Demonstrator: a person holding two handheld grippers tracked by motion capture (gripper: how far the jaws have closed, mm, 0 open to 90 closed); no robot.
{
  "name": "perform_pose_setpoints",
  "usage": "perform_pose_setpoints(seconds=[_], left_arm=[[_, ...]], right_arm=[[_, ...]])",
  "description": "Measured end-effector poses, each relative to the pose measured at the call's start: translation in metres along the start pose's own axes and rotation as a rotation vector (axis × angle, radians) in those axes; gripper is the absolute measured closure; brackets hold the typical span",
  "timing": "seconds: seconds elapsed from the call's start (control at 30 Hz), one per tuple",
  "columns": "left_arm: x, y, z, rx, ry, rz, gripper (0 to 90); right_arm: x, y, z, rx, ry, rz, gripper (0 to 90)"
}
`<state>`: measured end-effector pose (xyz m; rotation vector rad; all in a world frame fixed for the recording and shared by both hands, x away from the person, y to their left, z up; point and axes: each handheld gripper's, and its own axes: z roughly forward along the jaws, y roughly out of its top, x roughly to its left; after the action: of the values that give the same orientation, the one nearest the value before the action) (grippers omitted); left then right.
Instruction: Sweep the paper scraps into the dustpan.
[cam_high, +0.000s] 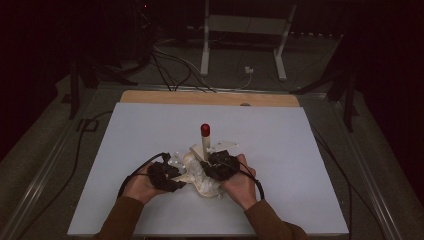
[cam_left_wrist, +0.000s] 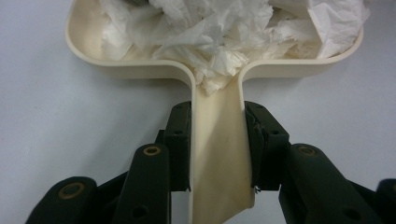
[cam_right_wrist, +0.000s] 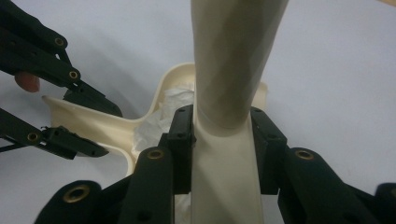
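Dustpan (cam_left_wrist: 219, 154): cream plastic, shallow tray with a flat handle, heaped with crumpled white tissue (cam_left_wrist: 224, 32); sits on the white worktop (cam_high: 125, 150) near its front edge, about midway.
Left gripper (cam_left_wrist: 218, 140): clamped on the dustpan's handle.
Brush (cam_right_wrist: 229, 60): cream handle, red-tipped, upright.
Right gripper (cam_right_wrist: 223, 149): pinching that handle.

- we see a dim room, its edges falling into dark.
- a white surface (cam_high: 150, 130) sits on a wooden board (cam_high: 210, 98).
- grey floor (cam_high: 40, 150) around it carries black cables (cam_high: 165, 70).
- a white metal frame (cam_high: 245, 30) stands behind.
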<state>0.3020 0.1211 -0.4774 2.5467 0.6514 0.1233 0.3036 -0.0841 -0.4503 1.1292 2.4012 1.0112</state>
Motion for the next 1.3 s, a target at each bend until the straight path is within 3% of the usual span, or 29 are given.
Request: perform_pose_setpoints(seconds=[0.73,1.3], left_arm=[[0.0,-0.008,0.001,-0.035,-0.009,-0.012,66.2],[0.003,-0.02,-0.005,-0.109,-0.002,-0.065,66.4]], right_arm=[[-0.03,0.002,-0.018,-0.039,-0.023,0.044,66.8],[-0.052,0.0,-0.031,-0.07,-0.058,0.093,66.9]])
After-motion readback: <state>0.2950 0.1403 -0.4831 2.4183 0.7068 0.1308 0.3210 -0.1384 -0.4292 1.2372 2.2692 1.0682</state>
